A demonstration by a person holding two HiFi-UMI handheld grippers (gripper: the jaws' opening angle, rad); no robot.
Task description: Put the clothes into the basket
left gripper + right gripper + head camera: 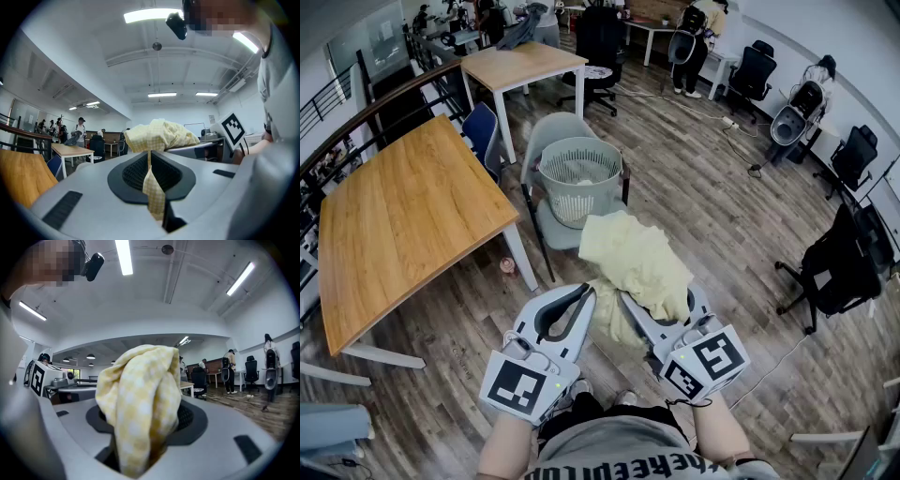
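A pale yellow checked garment [637, 267] hangs bunched between my two grippers, low in the head view. My left gripper [584, 302] is shut on a thin fold of the garment [151, 185], which runs down the seam of its jaws. Beside it, my right gripper [630, 309] is shut on a thick wad of the garment [140, 413]. Ahead stands a grey slatted laundry basket [579, 175] on a grey chair [551, 225], with some pale cloth inside. Both grippers are level, short of the basket and apart from it.
A wooden table [398, 220] fills the left side, with a second table [523, 64] and a blue chair [481, 131] behind it. Black office chairs [839, 267] stand at the right. A cable [773, 370] lies on the wood floor. People stand at the far back.
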